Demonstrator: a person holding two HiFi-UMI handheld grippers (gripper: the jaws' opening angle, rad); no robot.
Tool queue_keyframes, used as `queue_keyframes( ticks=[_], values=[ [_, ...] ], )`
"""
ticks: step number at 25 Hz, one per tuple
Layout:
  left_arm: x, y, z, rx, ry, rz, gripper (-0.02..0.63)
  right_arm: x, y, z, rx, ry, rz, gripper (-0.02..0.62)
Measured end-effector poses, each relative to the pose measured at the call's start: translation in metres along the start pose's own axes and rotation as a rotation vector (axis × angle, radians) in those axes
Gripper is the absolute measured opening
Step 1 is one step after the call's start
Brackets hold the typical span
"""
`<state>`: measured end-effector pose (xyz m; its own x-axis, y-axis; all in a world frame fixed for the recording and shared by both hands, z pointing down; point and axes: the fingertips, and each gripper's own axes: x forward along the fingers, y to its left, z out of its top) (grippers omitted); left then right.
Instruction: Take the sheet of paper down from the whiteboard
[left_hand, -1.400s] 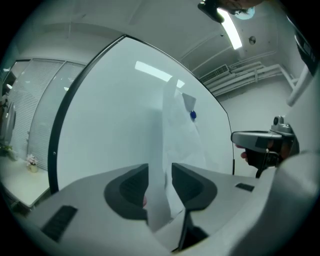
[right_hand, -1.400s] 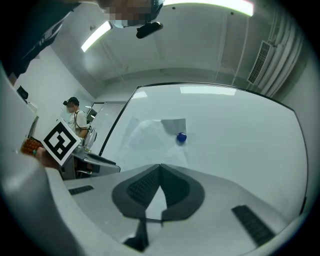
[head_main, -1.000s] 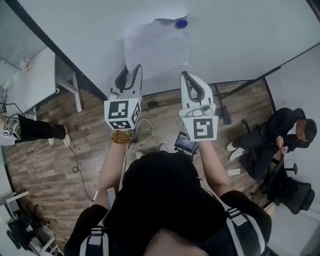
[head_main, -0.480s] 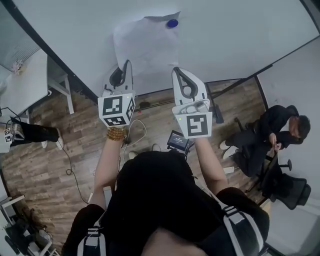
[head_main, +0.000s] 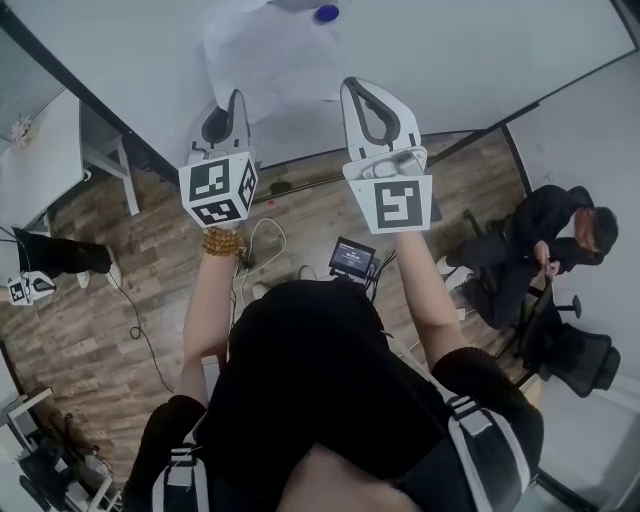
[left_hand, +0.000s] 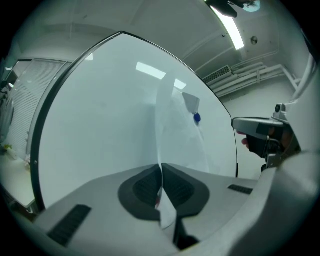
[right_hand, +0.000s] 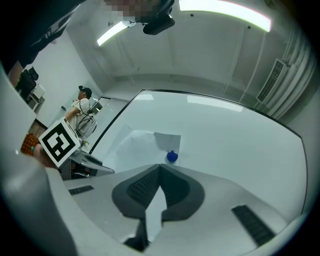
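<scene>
The sheet of paper (head_main: 268, 55) hung at the top middle of the head view on the whiteboard (head_main: 470, 50), pinned by a blue magnet (head_main: 326, 14) near its upper right. The left gripper (left_hand: 161, 175) pinched its lower left edge, and the right gripper (right_hand: 160, 172) had its jaws pressed together on nothing; freeing the magnet first probably beat tugging. No container showed.

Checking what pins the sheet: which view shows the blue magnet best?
The right gripper view: the blue magnet sits whole, round and near the middle, at the folded top corner of the sheet of paper. The head view shows the magnet small at the picture's top edge; the left gripper view shows the magnet tiny and oblique.
</scene>
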<state>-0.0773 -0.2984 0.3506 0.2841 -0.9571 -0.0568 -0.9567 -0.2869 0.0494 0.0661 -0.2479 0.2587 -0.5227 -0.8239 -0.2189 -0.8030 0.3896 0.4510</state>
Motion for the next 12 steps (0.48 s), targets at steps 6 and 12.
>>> queue_keyframes(
  ticks=[6,12],
  values=[
    [0.004,0.005,-0.003,0.004,0.018,0.036,0.009,0.018,-0.001,0.007,-0.003,-0.03,0.012,-0.002],
    [0.006,0.012,0.001,0.001,0.017,0.054,0.009,0.033,-0.004,0.014,-0.028,-0.049,-0.002,-0.002]
  ],
)
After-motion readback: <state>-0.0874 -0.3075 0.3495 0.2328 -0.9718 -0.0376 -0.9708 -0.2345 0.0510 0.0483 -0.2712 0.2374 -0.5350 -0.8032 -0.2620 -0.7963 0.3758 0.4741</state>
